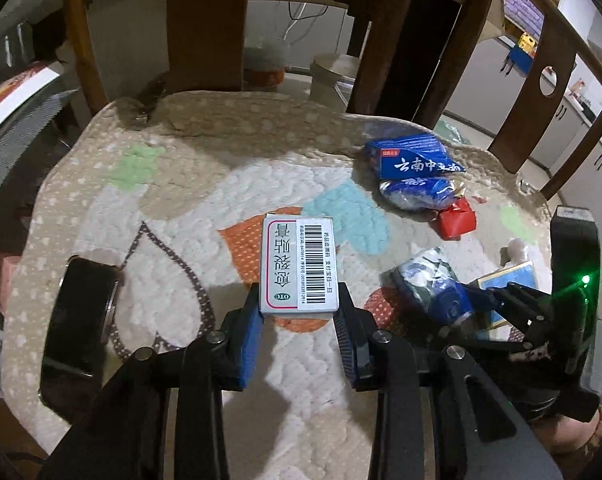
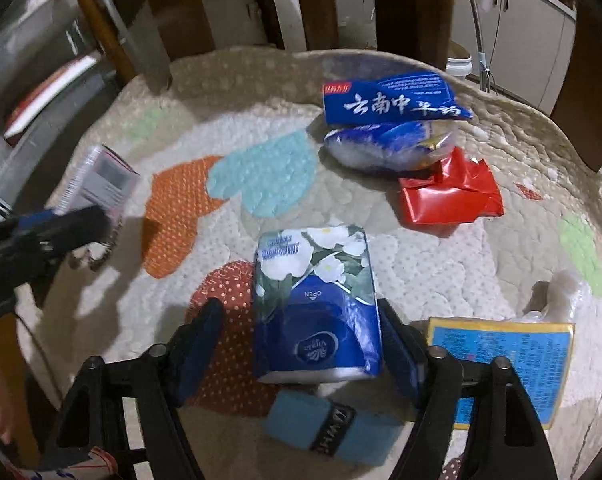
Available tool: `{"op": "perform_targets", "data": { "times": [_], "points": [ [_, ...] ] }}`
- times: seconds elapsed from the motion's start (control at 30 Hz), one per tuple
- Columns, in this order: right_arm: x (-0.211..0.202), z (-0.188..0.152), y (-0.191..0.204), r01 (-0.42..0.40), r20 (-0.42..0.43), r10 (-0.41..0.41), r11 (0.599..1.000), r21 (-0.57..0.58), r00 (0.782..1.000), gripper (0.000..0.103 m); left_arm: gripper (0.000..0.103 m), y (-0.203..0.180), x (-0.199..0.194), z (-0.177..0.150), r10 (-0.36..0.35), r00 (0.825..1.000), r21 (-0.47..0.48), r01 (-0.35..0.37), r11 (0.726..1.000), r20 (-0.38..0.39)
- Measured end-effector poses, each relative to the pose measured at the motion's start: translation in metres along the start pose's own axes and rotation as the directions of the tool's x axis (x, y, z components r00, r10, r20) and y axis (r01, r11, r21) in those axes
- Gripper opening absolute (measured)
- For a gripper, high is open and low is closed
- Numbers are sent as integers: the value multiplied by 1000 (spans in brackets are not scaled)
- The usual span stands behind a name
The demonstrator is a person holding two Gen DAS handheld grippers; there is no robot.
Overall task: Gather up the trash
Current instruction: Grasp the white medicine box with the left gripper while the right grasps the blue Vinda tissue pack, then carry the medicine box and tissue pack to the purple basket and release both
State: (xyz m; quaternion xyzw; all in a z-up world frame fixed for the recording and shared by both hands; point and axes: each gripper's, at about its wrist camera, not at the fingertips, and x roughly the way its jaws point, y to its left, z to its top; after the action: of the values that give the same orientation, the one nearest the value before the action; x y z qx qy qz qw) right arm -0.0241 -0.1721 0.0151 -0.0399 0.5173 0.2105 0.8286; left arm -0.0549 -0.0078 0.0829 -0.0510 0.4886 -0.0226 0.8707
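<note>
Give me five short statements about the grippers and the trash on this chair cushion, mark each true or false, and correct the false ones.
1. The left gripper is shut on the medicine box. True.
2. The tissue pack lies between the right gripper fingers. True.
3. The red wrapper sits on top of the blue packet. False: it lies on the cushion beside the blue packages.
4. The medicine box shows a barcode. True.
5. The tissue pack is plain red. False: it is blue with white flowers.
</note>
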Motion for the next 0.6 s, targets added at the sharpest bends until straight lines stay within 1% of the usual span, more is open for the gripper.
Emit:
{"op": "perform_targets", "data": {
  "times": [0.03, 0.13, 0.2, 0.37, 0.6],
  "points": [
    [-1, 0, 1, 7, 1, -7, 1000, -2, 1000, 55, 32, 0, -1, -1, 7, 1000, 2, -7, 1000, 1],
    [-10, 0, -1, -42, 11, 42, 999, 25, 999, 55, 32, -2, -5, -3, 25, 1000, 12, -25, 1000, 8],
    [-21, -1, -2, -33, 35, 32, 999, 27, 999, 55, 32, -5, -8, -5, 42, 999, 20, -42, 999, 14],
    [-50, -5, -6, -45, 87, 39, 997, 61, 995, 55, 32, -15, -21, -9, 56, 998, 46, -58, 997, 36],
    [-84, -25, -22, -29, 133, 15, 994, 107, 991, 55, 32, -34, -37, -16, 63, 997, 92, -67, 993, 52]
  ]
}}
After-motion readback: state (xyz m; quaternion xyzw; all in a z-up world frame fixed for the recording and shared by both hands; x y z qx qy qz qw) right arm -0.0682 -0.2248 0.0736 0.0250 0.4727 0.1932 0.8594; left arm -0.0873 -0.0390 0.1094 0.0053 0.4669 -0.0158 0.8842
